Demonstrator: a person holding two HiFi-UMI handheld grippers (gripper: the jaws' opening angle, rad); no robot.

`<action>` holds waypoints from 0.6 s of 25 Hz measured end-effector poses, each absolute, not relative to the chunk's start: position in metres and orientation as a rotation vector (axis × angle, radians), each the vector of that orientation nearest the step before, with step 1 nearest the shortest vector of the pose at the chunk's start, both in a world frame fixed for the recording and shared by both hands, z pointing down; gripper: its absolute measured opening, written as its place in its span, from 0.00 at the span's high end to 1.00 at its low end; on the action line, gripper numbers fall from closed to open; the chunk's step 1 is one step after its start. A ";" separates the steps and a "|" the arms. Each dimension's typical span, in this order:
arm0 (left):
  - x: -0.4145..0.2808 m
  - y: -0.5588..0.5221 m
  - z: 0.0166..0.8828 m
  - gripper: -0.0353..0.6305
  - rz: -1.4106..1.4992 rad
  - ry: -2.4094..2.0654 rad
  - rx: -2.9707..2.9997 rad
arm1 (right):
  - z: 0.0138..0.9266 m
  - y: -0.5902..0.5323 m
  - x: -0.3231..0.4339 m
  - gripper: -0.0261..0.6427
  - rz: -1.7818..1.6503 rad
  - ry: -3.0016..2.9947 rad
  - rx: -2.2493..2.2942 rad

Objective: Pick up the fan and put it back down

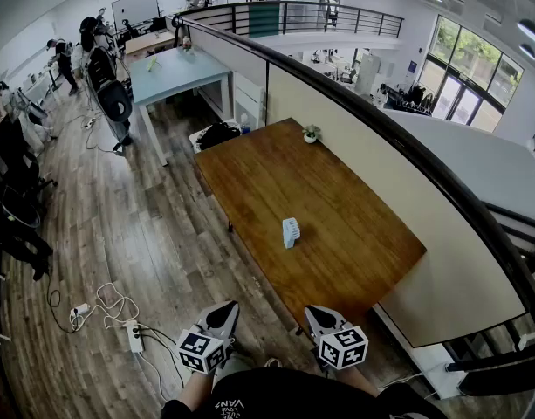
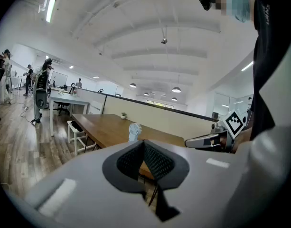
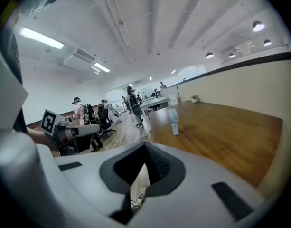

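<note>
Upright, a white grilled fan (image 1: 291, 231) sits on wood-grain table (image 1: 267, 182); left gripper (image 1: 228, 306), right gripper (image 1: 312, 311): jaws closed, empty.

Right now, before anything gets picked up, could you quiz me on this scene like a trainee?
1. True or false: the small white fan stands upright on the wooden table.
2. The left gripper and right gripper are: A) shut and empty, B) holding the fan, C) wide open.
3. What sits at the table's far end?
Key: 1 true; 2 A; 3 a small potted plant.
</note>
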State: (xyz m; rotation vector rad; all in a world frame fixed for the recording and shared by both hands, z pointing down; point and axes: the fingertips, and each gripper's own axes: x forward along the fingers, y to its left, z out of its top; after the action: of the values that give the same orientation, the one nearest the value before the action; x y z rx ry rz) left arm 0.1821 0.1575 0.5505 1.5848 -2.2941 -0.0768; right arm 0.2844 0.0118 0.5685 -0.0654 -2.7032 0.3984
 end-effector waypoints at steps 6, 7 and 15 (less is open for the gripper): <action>0.171 0.158 0.543 0.93 -0.074 -2.322 1.553 | 0.564 0.005 0.274 0.94 0.418 -2.705 -0.062; 0.169 0.158 0.544 0.93 -0.072 -2.327 1.546 | 0.564 0.003 0.272 0.94 0.432 -2.708 -0.060; 0.137 0.144 0.548 0.60 -0.122 -2.278 1.573 | 0.566 -0.014 0.245 0.62 0.450 -2.711 0.067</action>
State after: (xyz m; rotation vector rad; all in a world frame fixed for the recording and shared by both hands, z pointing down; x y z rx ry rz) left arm 0.1373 0.1436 0.5485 1.5733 -2.2781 -0.1221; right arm 0.2446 -0.0144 0.5663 0.0666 -2.7106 0.4498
